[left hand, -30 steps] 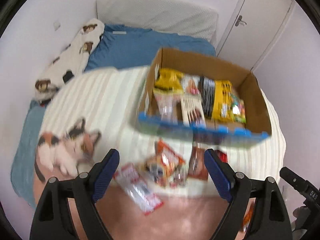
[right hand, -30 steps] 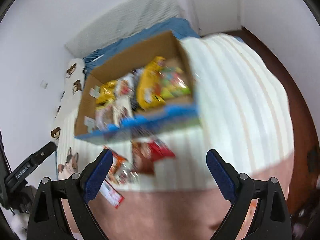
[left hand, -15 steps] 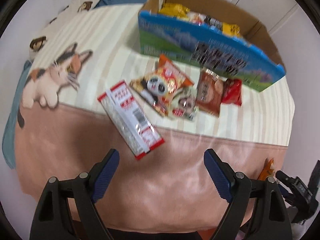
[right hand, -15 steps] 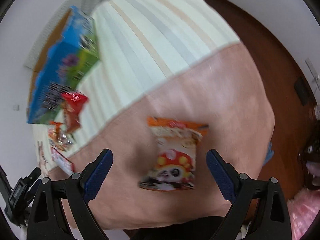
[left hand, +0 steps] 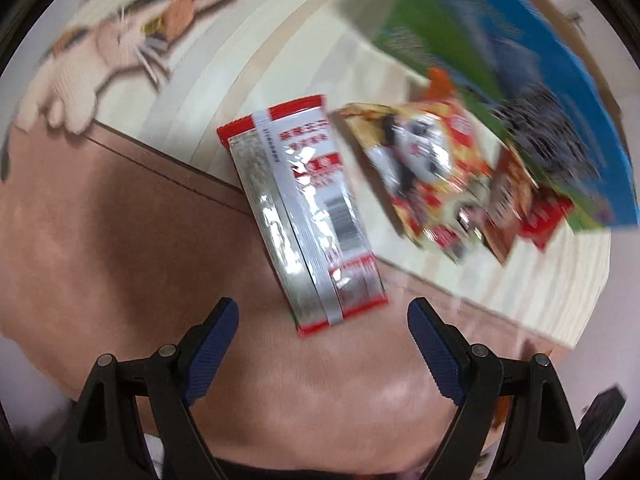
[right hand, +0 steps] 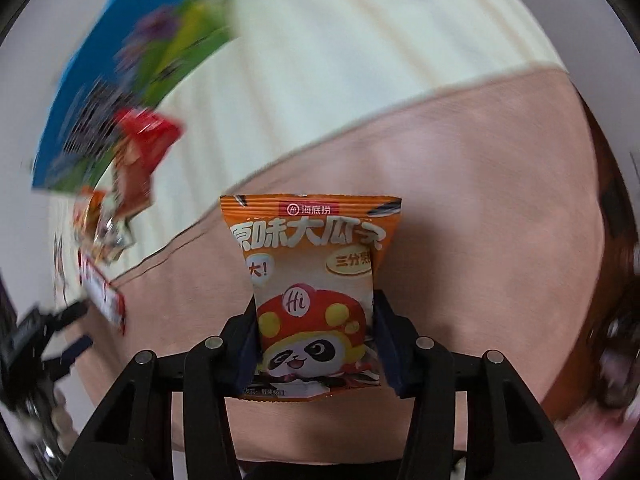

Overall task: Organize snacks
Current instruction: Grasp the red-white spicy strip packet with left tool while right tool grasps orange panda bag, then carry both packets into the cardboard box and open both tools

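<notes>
1. My right hand-held gripper (right hand: 314, 344) has just closed its jaws on an orange snack packet (right hand: 312, 280) printed with a cartoon panda; the blue pads (right hand: 386, 344) press its two sides and pinch it narrow at the middle.
2. That packet lies on the pink part of the bed cover (right hand: 460, 208), with its top edge pointing away from me.
3. My left hand-held gripper (left hand: 322, 350) hangs released over the same cover, its blue fingers (left hand: 212, 344) spread wide with nothing between them.
4. Just ahead of those fingers lies a long red-and-silver packet (left hand: 304, 208), back side up, stretched across the seam where the pink cloth meets the cream stripes.
5. Beside it, on the striped part, sits a small heap of snack packets (left hand: 432, 172), blurred, one with a panda face, and a brown-and-red one at the far end.
6. Beyond the heap stands a cardboard box (left hand: 520, 64) with a blue and green printed side; the packets lie right against its foot.
7. A cat picture (left hand: 116, 44) is printed on the cover, well apart from the snacks.
</notes>
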`<state>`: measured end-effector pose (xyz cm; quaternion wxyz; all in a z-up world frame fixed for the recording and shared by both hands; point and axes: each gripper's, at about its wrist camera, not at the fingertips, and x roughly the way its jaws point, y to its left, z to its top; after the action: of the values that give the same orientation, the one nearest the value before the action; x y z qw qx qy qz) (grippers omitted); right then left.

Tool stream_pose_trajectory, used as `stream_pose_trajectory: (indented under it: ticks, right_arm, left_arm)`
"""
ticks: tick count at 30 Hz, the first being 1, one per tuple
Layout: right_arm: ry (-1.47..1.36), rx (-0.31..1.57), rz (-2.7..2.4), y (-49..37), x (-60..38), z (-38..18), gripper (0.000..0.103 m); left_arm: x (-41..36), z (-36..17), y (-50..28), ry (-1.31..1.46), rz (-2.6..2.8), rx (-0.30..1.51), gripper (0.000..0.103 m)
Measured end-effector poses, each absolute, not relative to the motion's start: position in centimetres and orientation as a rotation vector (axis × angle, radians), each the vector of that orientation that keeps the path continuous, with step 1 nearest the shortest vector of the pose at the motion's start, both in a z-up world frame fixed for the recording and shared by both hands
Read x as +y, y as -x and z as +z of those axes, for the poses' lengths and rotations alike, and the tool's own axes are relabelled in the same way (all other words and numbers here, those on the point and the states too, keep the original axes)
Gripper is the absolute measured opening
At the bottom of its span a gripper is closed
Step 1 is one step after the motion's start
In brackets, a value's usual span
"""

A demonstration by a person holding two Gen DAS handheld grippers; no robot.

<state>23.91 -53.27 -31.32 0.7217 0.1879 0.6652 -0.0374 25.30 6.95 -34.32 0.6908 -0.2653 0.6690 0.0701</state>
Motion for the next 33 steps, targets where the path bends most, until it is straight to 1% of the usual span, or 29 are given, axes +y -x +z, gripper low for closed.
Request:
stream_pose_trajectory:
  ticks: [2,5,6,7,8,9,10,15,17,19,20,21,23,27,29,31,33]
  right_arm:
    - [-0.368,1.477,-0.046,-24.8,-50.9,-31.5,0.053]
    - [-0.298,1.490,-0.015,-26.2,-48.1,-31.8,0.053]
    - [-0.278,1.494,-0.008,-26.4,-47.3,-32.0,0.053]
    - [-0.253,1.505,0.002,-26.7,-46.4,-32.2,0.053]
    - [-0.241,1.511,0.007,-26.9,-45.9,-32.4,0.053]
    - [-0.224,1.517,0.012,-27.0,-45.4,-32.6,0.053]
    - [-0.212,1.520,0.018,-27.1,-45.2,-32.6,0.053]
    - [-0.147,1.553,0.073,-26.3,-43.6,-33.1,0.053]
    - [-0.144,1.555,0.075,-26.1,-43.3,-33.2,0.055]
    - [-0.161,1.556,0.075,-26.3,-42.9,-33.4,0.056]
    - [-0.173,1.558,0.076,-26.3,-42.8,-33.5,0.060]
    - [-0.202,1.562,0.086,-26.4,-42.8,-33.7,0.069]
    - [-0.220,1.571,0.096,-26.8,-42.9,-33.8,0.074]
    - [-0.230,1.584,0.078,-27.1,-43.0,-34.1,0.078]
    - [-0.234,1.585,0.070,-27.1,-42.8,-34.2,0.078]
    - [-0.202,1.581,0.064,-27.3,-43.3,-34.4,0.072]
    - [-0.156,1.562,0.056,-27.3,-42.9,-34.7,0.057]
  left_arm:
    - [7.7,-35.6,-26.3,0.642,0.182,1.505,0.086]
    - [8.0,-36.6,-27.5,0.637,0.221,1.505,0.086]
    - [8.1,-36.6,-27.8,0.619,0.235,1.490,0.084]
    - [8.1,-36.4,-27.8,0.591,0.247,1.477,0.073]
    - [8.0,-36.2,-27.8,0.559,0.246,1.469,0.068]
    - [7.7,-35.9,-27.7,0.505,0.229,1.465,0.058]
    - [7.3,-35.6,-27.3,0.442,0.212,1.466,0.056]
    - [6.5,-36.0,-23.6,0.243,0.174,1.502,0.056]
    - [6.4,-36.3,-23.0,0.208,0.155,1.514,0.058]
    - [6.7,-36.4,-23.1,0.231,0.149,1.522,0.058]
    - [7.0,-36.5,-23.2,0.255,0.152,1.528,0.058]
    - [7.6,-36.6,-23.3,0.285,0.153,1.537,0.059]
    - [8.5,-37.0,-23.4,0.339,0.165,1.546,0.059]
    - [9.9,-37.2,-23.5,0.418,0.197,1.534,0.059]
    - [10.8,-37.0,-23.9,0.441,0.224,1.520,0.054]
    - [11.6,-37.0,-23.3,0.450,0.238,1.507,0.050]
    - [11.9,-36.4,-22.4,0.439,0.239,1.496,0.047]
